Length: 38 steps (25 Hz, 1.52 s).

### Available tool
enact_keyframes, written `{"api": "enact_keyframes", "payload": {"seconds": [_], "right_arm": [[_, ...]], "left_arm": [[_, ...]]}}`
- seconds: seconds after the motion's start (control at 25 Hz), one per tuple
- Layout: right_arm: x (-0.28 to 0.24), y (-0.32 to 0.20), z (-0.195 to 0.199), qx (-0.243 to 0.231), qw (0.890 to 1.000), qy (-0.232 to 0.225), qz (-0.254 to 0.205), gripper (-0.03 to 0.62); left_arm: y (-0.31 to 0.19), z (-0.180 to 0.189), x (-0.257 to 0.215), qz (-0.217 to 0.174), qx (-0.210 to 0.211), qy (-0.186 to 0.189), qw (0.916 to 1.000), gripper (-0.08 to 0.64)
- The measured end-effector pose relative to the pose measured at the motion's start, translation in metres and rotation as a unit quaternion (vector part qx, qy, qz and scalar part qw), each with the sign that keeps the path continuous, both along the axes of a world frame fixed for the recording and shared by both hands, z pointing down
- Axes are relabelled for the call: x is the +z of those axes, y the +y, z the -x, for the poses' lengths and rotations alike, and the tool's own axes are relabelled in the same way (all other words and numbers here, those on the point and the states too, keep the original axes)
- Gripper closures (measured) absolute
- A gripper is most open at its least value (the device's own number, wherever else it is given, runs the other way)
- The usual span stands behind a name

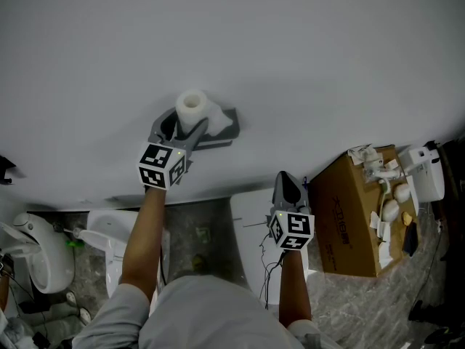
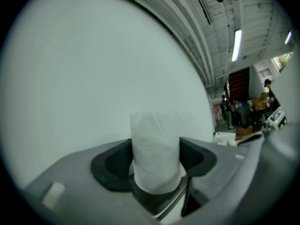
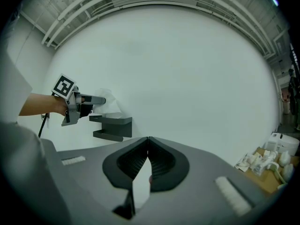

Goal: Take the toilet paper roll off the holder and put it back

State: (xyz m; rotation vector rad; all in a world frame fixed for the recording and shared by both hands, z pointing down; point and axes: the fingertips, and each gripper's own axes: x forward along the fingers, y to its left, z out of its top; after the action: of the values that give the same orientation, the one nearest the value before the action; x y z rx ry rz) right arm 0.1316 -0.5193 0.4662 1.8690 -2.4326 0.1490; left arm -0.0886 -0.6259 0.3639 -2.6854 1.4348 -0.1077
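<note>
White wall [image 1: 290, 49] fills most of what we see, with one grey holder [image 1: 224, 124] mounted on it. We count one toilet paper roll [image 1: 192, 106], standing on end with its core hole facing up, just beside the holder's left end and a little above its shelf. It seems clear of the holder, though we cannot tell whether its lower edge still touches. The left gripper [image 1: 190, 126] has its jaws clamped on the roll's sides, with the paper filling the gap between the pads. The right gripper [image 1: 285, 180] hangs well apart from the holder, its jaws together on nothing.

We judge the roll to be off the holder and in hand, so the return remains. That calls for bringing the roll back to the holder, seating it squarely, and only then letting the pads part — soft paper will dent if squeezed harder.

Two grippers in all, and one open cardboard box [image 1: 349, 217] off to the right.
</note>
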Motion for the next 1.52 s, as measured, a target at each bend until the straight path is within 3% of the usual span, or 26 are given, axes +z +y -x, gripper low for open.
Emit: {"api": "enact_keyframes", "payload": {"seconds": [0.48, 0.96, 1.12, 1.52], "right_arm": [[-0.006, 0.012, 0.005, -0.009, 1.0, 0.001, -0.007, 0.591], [-0.011, 0.02, 0.001, -0.006, 1.0, -0.002, -0.012, 0.591], [-0.01, 0.021, -0.001, -0.006, 1.0, -0.002, -0.012, 0.591], [-0.008, 0.02, -0.006, -0.002, 1.0, -0.002, -0.012, 0.591]], "left_arm": [[0.01, 0.004, -0.056, -0.031, 0.002, 0.015, 0.9994, 0.268], [0.015, 0.009, -0.136, -0.093, 0.0, -0.011, 0.9956, 0.268], [0.019, 0.007, -0.155, -0.104, 0.003, 0.009, 0.9946, 0.268], [0.02, 0.0, -0.135, -0.102, 0.006, -0.001, 0.9948, 0.268]]}}
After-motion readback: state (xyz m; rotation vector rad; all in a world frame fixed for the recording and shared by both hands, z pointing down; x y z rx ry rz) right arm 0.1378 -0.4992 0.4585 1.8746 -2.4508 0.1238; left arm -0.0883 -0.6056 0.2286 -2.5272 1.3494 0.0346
